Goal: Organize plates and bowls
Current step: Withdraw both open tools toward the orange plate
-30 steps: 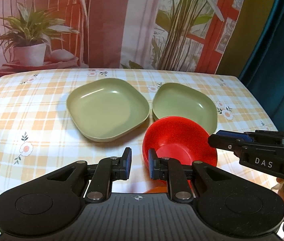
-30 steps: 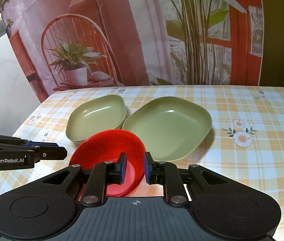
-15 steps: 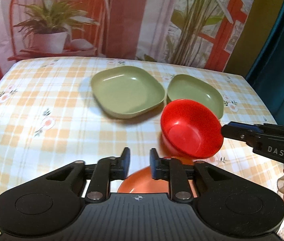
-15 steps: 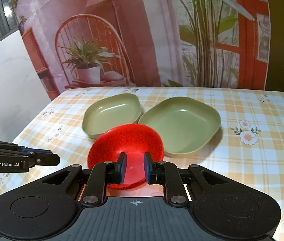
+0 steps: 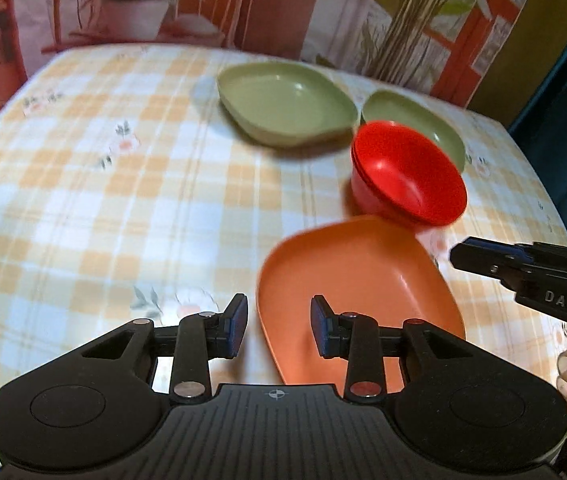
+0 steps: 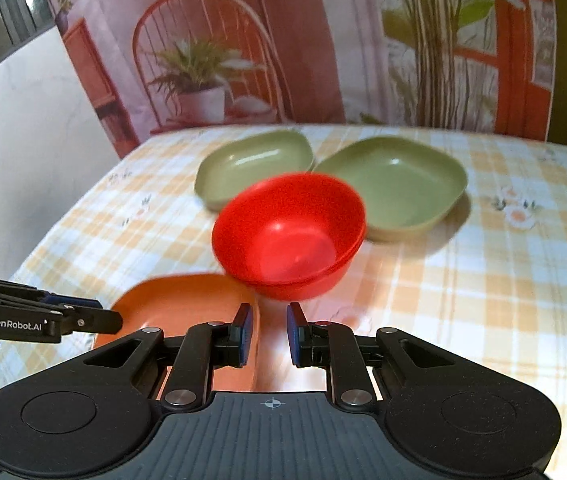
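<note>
The red bowl [image 6: 289, 236] sits on the checked tablecloth [image 5: 123, 200] just ahead of the right gripper [image 6: 268, 335], whose jaws stand apart with nothing between them. The left gripper [image 5: 279, 330] is likewise parted and empty, its tips over the near end of the orange plate [image 5: 357, 288]. The bowl is glossy, round and deep (its rim looks doubled, though blur makes that uncertain), lying between the orange plate and two green plates [image 5: 287, 104] [image 5: 415, 124] behind.
</note>
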A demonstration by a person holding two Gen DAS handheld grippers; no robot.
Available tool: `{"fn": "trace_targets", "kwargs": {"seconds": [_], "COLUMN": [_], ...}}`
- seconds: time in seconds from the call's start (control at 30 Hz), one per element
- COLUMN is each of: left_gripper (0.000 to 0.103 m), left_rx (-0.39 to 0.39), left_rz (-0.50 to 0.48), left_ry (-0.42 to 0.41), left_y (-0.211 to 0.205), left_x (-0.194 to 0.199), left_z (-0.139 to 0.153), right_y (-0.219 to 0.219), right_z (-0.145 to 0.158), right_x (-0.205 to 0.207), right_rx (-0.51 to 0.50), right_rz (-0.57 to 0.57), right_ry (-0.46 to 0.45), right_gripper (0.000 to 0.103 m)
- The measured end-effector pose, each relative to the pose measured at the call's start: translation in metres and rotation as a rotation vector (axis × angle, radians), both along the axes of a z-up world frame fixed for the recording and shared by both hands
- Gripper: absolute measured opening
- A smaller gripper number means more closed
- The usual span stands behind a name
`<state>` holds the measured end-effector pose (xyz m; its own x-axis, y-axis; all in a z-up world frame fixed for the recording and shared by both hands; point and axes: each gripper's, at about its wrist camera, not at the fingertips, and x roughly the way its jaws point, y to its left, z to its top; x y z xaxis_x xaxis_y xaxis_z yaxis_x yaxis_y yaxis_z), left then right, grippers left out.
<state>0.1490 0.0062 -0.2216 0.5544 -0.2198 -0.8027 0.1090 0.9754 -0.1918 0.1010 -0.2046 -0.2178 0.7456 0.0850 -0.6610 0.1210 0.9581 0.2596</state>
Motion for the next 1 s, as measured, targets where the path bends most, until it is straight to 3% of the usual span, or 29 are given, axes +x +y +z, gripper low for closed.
{"fn": "trace_targets", "kwargs": {"seconds": [0.5,0.83,0.9,1.0], "left_gripper": [0.035,0.035,0.032,0.020], "left_rx": [-0.036,-0.031,-0.035,-0.046], "left_rz": [0.000,-0.007,-0.006,-0.009], "left_ry": [0.077,0.079,0.077,0.078], "left_y": [0.005,0.006,0.006,0.006], "left_x": [-0.001,-0.002,-0.002,-0.002], "left_z": [-0.022,-0.022,-0.022,-0.023], "right_y": [0.013,0.014,0.015,0.017], "right_z": [-0.016,-0.018,-0.019,-0.020], "right_x": [0.007,0.007,0.007,0.007], "right_rx": [0.000,-0.015,-0.018,-0.016], "right_rz": [0.038,0.050,0.058,0.067], "right_ry": [0.074,0.097,0.102,0.107], "right_gripper": [0.018,0.017,0.016,0.011]}}
